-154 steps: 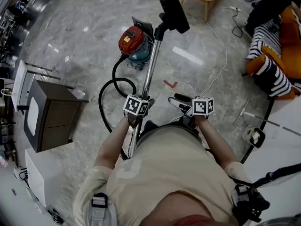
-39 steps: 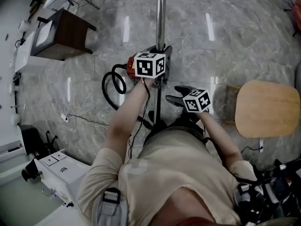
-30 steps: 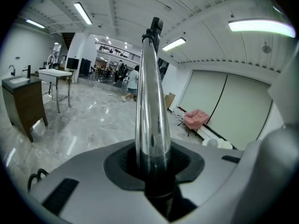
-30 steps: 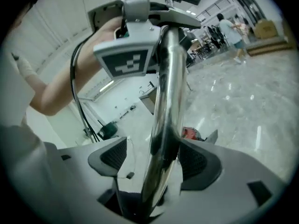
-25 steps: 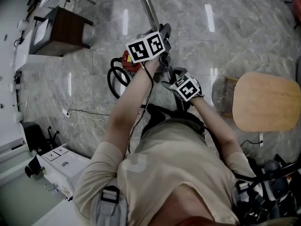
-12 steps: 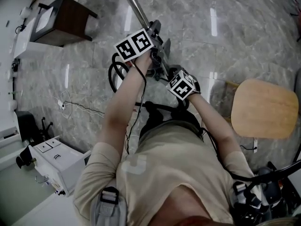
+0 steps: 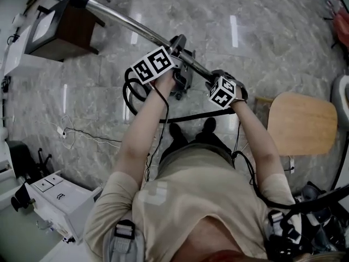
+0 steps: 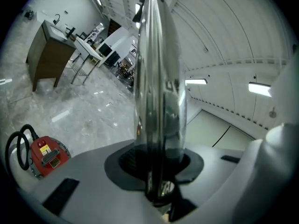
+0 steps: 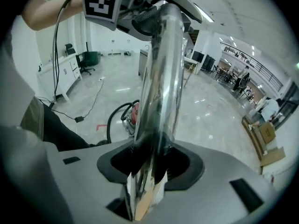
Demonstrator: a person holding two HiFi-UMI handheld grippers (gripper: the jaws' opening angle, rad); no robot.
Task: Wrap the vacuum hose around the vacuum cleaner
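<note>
While my left gripper (image 7: 175,47) clamps the tube (image 7: 131,25) and the right gripper (image 7: 214,76) has just closed its jaws onto it, I judge it stiff, slick and long, so I'd keep the holds spaced. The hose (image 7: 127,91) loops beside the vacuum (image 8: 45,156) below.

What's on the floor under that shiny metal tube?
Beneath the metal tube, the red vacuum cleaner sits on the floor, its black hose looped beside it. From the head view, the left hand-held gripper covers most of the cleaner.

Grey marble floor (image 7: 272,48) is lit by ceiling strips (image 8: 196,81); a dark cabinet (image 7: 60,29) and wooden stool (image 7: 301,124) are placed apart
</note>
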